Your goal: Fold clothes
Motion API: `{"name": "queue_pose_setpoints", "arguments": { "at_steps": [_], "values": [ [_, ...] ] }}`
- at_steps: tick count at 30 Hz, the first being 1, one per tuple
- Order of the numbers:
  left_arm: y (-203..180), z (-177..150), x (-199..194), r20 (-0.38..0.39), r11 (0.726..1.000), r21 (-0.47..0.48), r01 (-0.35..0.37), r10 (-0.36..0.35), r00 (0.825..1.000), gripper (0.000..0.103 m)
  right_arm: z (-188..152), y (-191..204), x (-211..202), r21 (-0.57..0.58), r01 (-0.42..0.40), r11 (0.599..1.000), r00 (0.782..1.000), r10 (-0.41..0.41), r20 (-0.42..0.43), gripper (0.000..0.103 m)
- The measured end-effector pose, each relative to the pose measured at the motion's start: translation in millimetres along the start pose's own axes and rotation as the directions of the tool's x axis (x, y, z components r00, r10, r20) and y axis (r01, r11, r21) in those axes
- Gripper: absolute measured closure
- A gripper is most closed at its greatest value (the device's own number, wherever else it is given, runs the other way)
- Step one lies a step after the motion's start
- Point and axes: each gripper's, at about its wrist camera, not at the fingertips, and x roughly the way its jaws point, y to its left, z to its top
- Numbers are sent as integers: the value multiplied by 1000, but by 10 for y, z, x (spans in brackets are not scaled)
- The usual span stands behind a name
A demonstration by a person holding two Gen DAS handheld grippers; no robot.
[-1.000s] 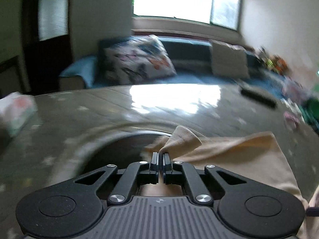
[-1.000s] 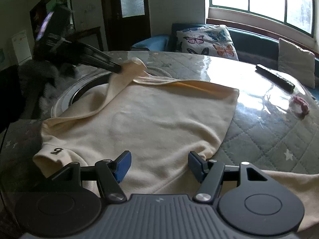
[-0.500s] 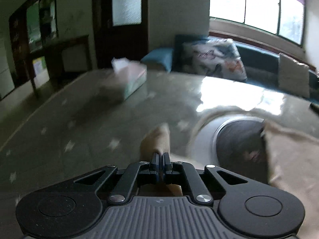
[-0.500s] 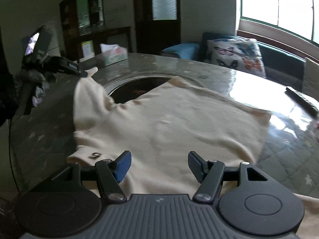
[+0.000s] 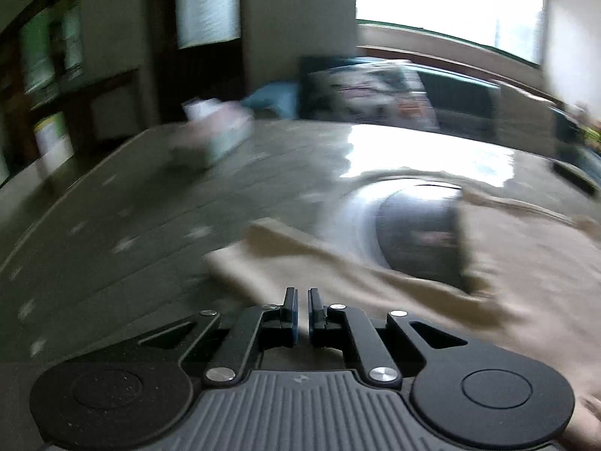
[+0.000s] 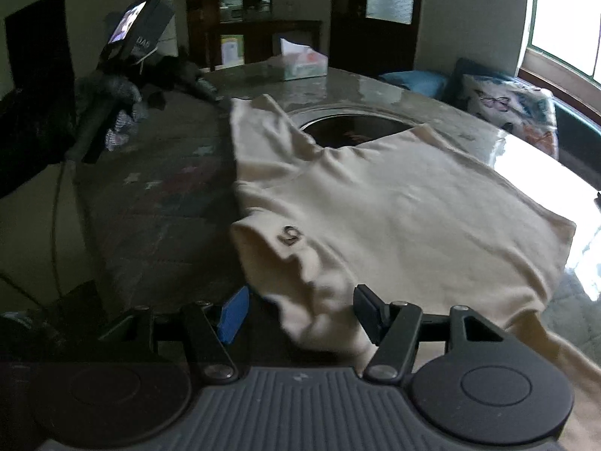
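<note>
Cream garment (image 6: 394, 203) spread on glossy round table (image 6: 157, 203); window (image 5: 447, 3) behind.

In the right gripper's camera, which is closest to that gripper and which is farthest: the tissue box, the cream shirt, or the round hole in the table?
1. The cream shirt, right at the right gripper.
2. The round hole, mid-table beyond the shirt.
3. The tissue box, at the far edge, left of centre.

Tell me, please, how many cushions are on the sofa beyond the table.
3: a blue cushion at the sofa's left end, a butterfly-print cushion beside it, a plain beige cushion further right. The sofa runs out of frame, so more may be hidden.
</note>
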Motion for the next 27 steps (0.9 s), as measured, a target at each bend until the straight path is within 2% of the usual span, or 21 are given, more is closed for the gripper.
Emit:
{"name": "queue_pose_setpoints", "arguments": {
  "at_steps": [2, 4, 7, 10, 12, 15, 20, 22, 27],
  "values": [
    [-249, -10, -74, 2, 994, 63, 94, -94, 996, 95, -21, 29, -23, -4, -10, 1000, 1000, 10, -4, 40],
    [-513, -37, -128, -12, 975, 128, 179, -179, 984, 95, -48, 48, -33, -5, -23, 1000, 1000, 23, -12, 40],
    [-892, -115, -188, -38, 934, 209, 290, -288, 957, 88, -80, 81, -49, -7, -53, 999, 998, 53, -21, 39],
    [-1214, -213, -216, -65, 891, 282, 356, -352, 934, 83, -101, 119, -97, -10, -109, 994, 994, 109, -26, 41],
    [-1328, -257, -213, -74, 870, 315, 380, -377, 923, 82, -109, 112, -155, -8, -119, 993, 993, 119, -18, 41],
    [-1398, -318, -175, -99, 852, 332, 405, -396, 913, 82, -88, -52, -251, 31, -68, 997, 998, 68, 7, 41],
    [-1398, -447, -114, -118, 840, 350, 413, -398, 910, 81, -42, -384, -391, 115, 41, 992, 998, -47, 46, 40],
    [-1377, -484, -138, -116, 834, 361, 418, -405, 907, 82, -22, -585, -359, 174, 94, 980, 993, -105, 54, 40],
    [-1359, -518, -163, -116, 827, 363, 429, -417, 902, 82, 70, -1018, -151, 274, 156, 949, 983, -176, 48, 40]
  ]
}}
